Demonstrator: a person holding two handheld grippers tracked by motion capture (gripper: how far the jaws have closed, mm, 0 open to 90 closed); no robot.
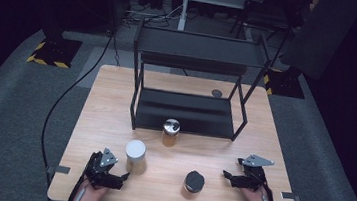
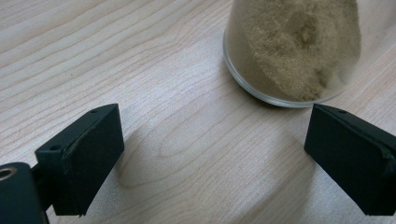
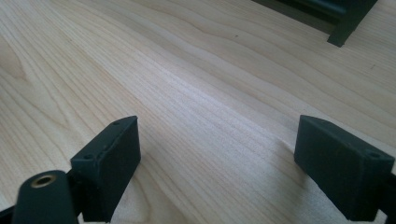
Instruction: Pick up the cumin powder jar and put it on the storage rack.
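Observation:
Three jars stand on the wooden table (image 1: 116, 99). A white-lidded jar (image 1: 135, 156) of tan powder sits just right of my left gripper (image 1: 124, 177), which is open with nothing between its jaws. In the left gripper view the same jar's glass base (image 2: 292, 51) lies just beyond the open gripper (image 2: 215, 154). A silver-lidded jar (image 1: 170, 132) stands in front of the black rack (image 1: 188, 81). A black-lidded jar (image 1: 194, 182) sits left of my right gripper (image 1: 226, 176). In the right gripper view that gripper (image 3: 217, 163) is open over bare wood.
The black two-tier metal rack takes up the table's far half; one of its legs (image 3: 345, 23) appears ahead of the right gripper. A small dark disc (image 1: 216, 93) lies by the rack's back right. Cables trail off the table's left side.

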